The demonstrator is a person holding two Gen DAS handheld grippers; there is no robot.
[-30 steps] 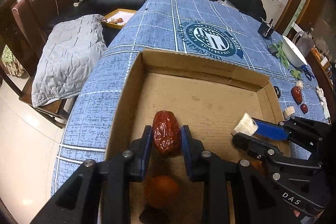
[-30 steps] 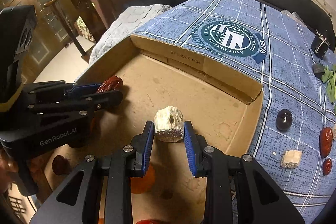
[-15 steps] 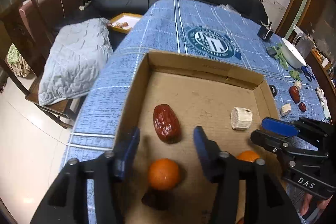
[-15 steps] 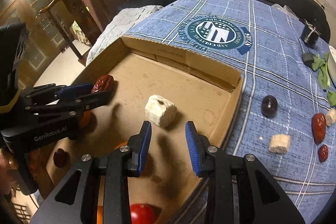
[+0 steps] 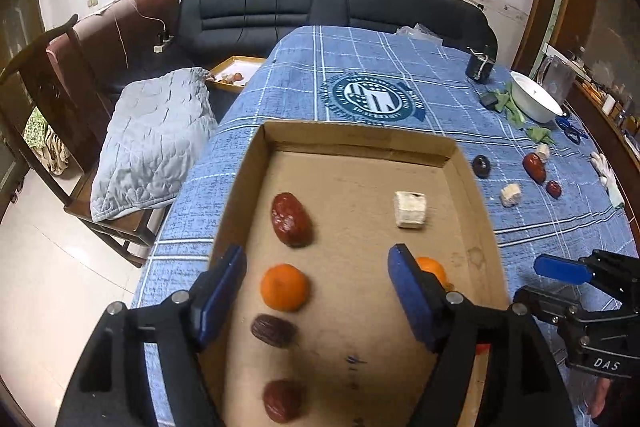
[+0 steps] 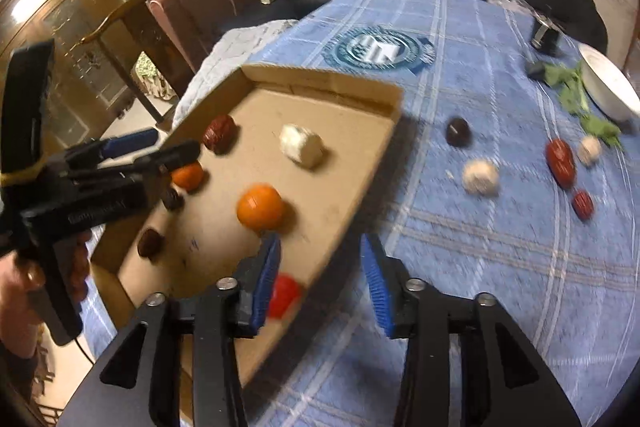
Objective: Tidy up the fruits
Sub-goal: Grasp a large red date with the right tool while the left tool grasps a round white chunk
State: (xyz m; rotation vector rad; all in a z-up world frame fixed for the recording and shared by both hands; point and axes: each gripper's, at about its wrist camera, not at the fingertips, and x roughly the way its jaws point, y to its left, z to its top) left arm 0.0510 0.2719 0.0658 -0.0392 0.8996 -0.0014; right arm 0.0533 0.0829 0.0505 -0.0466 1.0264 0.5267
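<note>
Left gripper [image 5: 316, 279] gaped wide, empty, above cardboard box [image 5: 256, 163] | red date [image 5: 291, 214] just ahead, orange [image 5: 285, 287] between fingers | right gripper [image 6: 320, 267] wide, empty; blurred pale chunk [image 6: 301, 146], possibly, ahead-left in box.

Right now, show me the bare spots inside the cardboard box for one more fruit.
Bare floor lies along the far wall of the cardboard box, beyond the red date and white chunk, and between those two. The near left, around the orange and dark date, is crowded.
</note>
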